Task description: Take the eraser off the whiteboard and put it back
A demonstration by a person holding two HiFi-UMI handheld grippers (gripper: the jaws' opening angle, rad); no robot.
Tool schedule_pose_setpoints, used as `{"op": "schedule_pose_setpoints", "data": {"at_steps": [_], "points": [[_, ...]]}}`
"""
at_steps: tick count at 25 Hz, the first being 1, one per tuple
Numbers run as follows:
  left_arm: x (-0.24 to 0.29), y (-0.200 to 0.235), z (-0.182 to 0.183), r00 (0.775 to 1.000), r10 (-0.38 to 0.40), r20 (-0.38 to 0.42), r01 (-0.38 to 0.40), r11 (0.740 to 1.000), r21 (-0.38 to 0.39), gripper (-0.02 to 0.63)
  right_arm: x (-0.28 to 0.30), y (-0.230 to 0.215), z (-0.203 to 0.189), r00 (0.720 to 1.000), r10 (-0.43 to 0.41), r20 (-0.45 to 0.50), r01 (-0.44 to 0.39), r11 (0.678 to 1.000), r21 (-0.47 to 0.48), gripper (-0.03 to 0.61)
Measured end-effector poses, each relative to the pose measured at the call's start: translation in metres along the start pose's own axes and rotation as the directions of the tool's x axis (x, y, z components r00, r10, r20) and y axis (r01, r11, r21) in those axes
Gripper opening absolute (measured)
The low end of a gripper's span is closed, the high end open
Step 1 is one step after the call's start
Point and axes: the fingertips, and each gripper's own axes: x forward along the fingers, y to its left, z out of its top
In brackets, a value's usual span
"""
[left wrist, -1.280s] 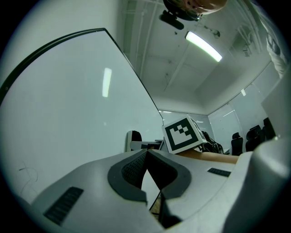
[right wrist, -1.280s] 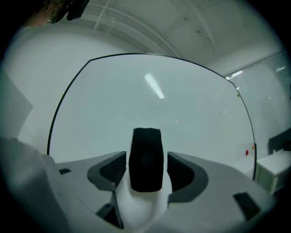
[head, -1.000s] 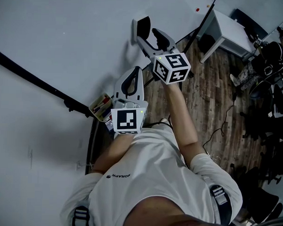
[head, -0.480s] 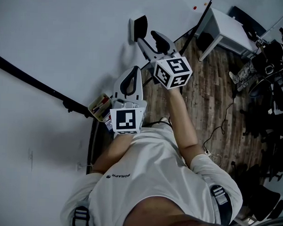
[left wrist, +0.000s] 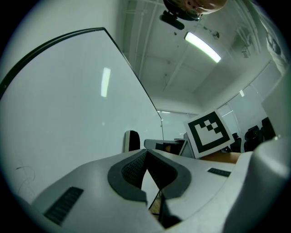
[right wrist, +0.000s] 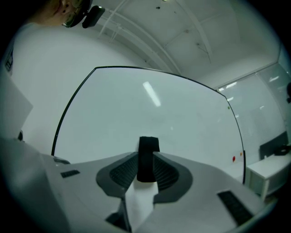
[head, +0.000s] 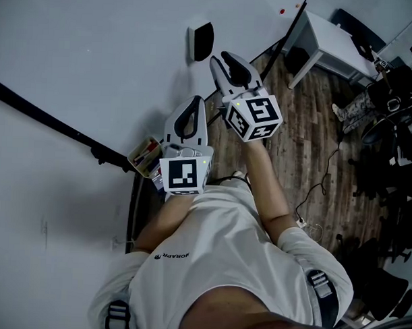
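Across the left and top of the head view: whiteboard, black-framed. Just left of centre, at the frame's edge: marker tray. Right beside it: left gripper, aimed up the picture toward the board, jaws pressed together at the tips, clamping nothing. In the left gripper view, same closed tips, with the eraser small and dark on the board beyond them, left of centre.

Upper centre of the head view: eraser, stuck to the whiteboard, touched by neither gripper. Just below and right of it: right gripper, tips near the eraser yet clear of it. Jaws just been closing, now only a narrow gap, nothing inside. In the right gripper view, seen through that gap at centre: eraser, upright on the board beyond the tips.

Right side of the head view: wood floor, white desk at upper right.
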Motion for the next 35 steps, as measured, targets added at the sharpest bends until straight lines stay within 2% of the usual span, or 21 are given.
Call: {"op": "schedule_pose_setpoints", "data": {"at_steps": [9,18,35], "points": [[0.0,-0.001,-0.004,1.0,-0.011,-0.016,0.011,1.0,-0.004,0.002,-0.019,0.006,-0.005,1.0,-0.009,-0.001,0.009,0.998,0.063,0.069],[0.003,-0.003,-0.001,1.0,-0.017,0.008,0.017,1.0,-0.001,0.002,-0.033,0.007,-0.001,1.0,-0.029,0.002,0.029,0.998,0.057,0.037],[0.002,-0.003,-0.001,1.0,-0.024,-0.008,0.024,1.0,0.007,0.002,-0.05,0.021,-0.012,0.999,-0.04,-0.02,0.041,0.998,0.052,0.014]]}}
